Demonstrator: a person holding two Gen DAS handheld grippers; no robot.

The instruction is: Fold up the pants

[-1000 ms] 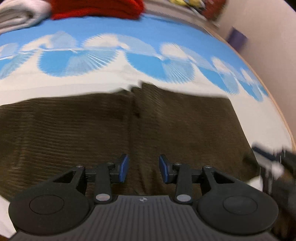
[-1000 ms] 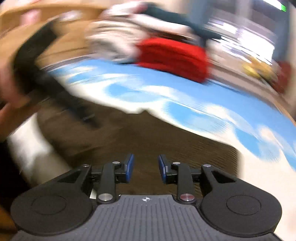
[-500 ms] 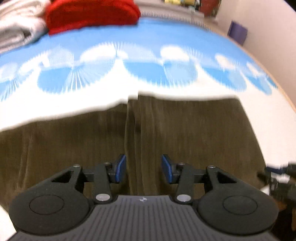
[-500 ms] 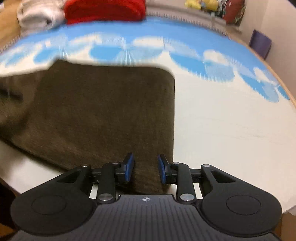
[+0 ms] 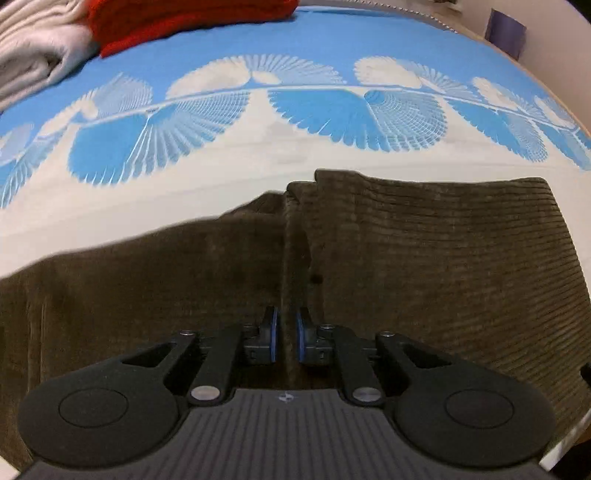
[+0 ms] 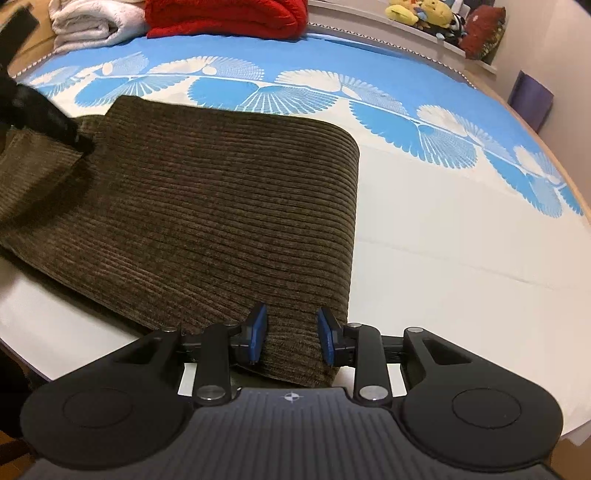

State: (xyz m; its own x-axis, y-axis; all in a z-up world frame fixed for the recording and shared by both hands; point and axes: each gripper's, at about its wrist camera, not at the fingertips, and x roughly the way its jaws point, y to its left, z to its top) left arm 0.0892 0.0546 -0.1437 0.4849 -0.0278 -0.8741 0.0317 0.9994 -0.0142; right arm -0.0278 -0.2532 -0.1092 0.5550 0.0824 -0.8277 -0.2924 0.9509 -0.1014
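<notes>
Pants, dark brown wide-rib corduroy (image 6: 207,206), lie flat near the front edge of the surface, on a cloth printed with blue and white fan shapes (image 6: 461,229). In my right view they read as a folded slab with one rounded far corner, and the right side edge runs straight toward my tool. In the left view a raised ridge of cloth (image 5: 295,236) runs from the far edge down the middle of the pants toward me.

My left tool (image 5: 287,341) is nearly closed, its blue pads (image 5: 273,339) pinching that ridge; looks like a hold on the fabric, though the gap is not fully shut. My right tool (image 6: 291,338) is wide apart, pads on either side of the near right corner of the pants, low over it, gripping nothing. I can't tell if the pads touch the cloth.

Step, as I judge it: grasping for the next fold, left side set, right side not yet clamped. Next move calls for closing the right tool on that corner, catching all layers, then lifting both together and carrying the cloth over so the edges line up. Risk: corduroy is thick, so the right tool may catch only the top layer.

Further out: folded red knit blanket (image 6: 225,16) and cream fleece towels (image 6: 92,22) at the far edge, plush toys (image 6: 421,13) on a ledge behind, purple box (image 6: 532,99) by the wall.
</notes>
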